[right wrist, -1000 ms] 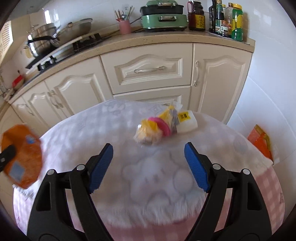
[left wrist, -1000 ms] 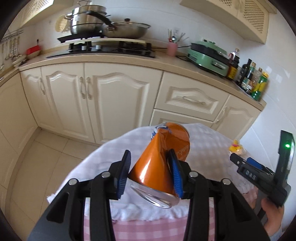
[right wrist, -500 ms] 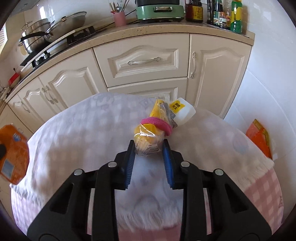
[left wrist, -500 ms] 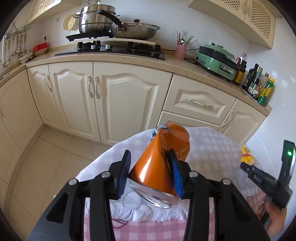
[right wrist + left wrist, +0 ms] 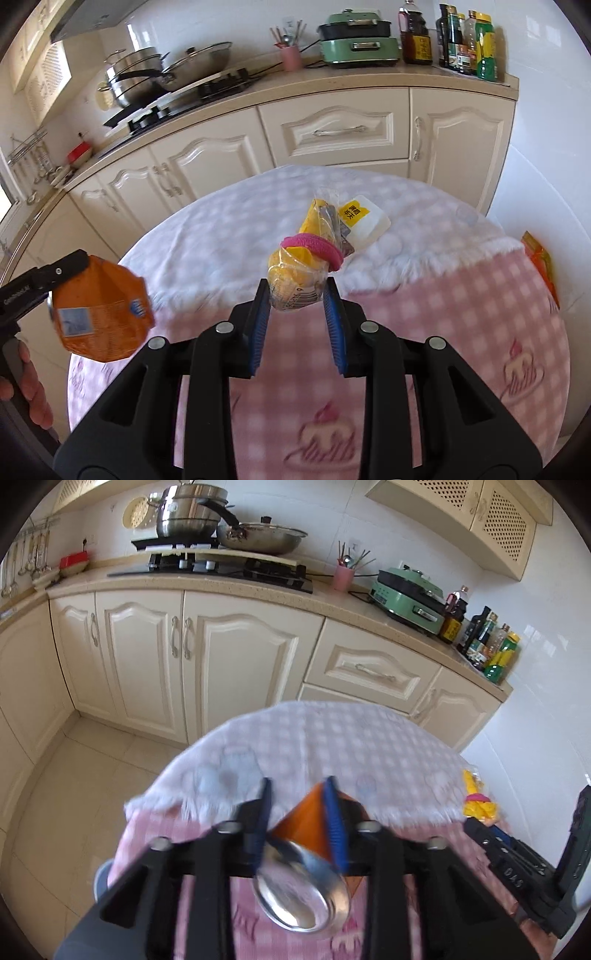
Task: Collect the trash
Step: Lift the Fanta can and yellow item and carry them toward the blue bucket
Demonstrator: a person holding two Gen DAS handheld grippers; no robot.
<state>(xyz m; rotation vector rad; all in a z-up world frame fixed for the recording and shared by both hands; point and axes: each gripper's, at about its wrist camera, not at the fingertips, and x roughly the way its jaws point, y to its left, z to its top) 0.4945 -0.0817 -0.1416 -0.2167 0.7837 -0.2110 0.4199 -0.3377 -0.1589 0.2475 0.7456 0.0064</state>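
My left claw is clamped on a crushed orange can, blue pads pressed against both its sides, silver base toward the camera. The can hangs in the air above the near edge of the round table, over the pink checked cloth. My right claw is closed on a yellow wrapper bundle bound with a pink band, lifted clear of the white cover. A small white bottle with a yellow label lies on the table just behind the bundle.
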